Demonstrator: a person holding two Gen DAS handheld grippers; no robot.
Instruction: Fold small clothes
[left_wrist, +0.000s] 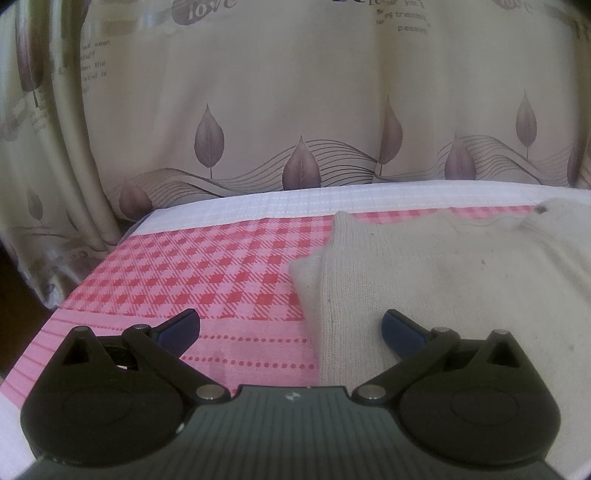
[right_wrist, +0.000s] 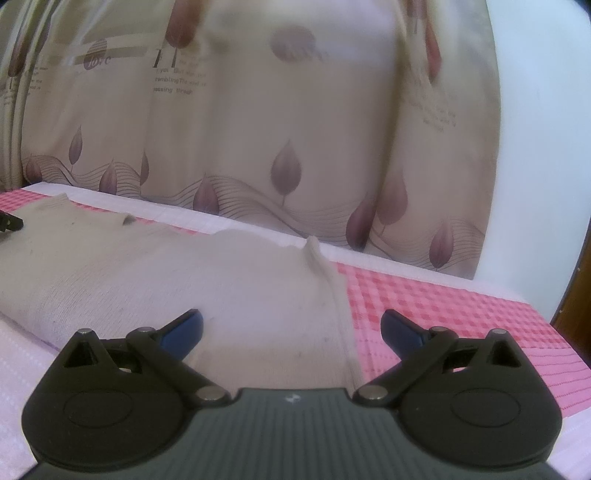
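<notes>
The sweater lies flat across the counter's middle, reaching its far edge, no fold visibly begun. Both the left gripper and right gripper hover with fingers spread, empty, each straddling a side edge. Next each must pinch its edge. The curtain hangs just behind; nothing blocks

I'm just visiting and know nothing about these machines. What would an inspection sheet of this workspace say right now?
Surface: pink and red checked cloth over a white textured cover.
Job's things: one cream knit garment lying spread out flat, not yet folded; it shows small dark specks.
Clutter: nothing seen.
Grippers: left gripper open, astride the garment's left edge, holding nothing; right gripper open, astride the garment's right edge, holding nothing.
Cables: nothing seen.
Surroundings: beige curtain with leaf print behind the surface; a white wall to the right.
</notes>
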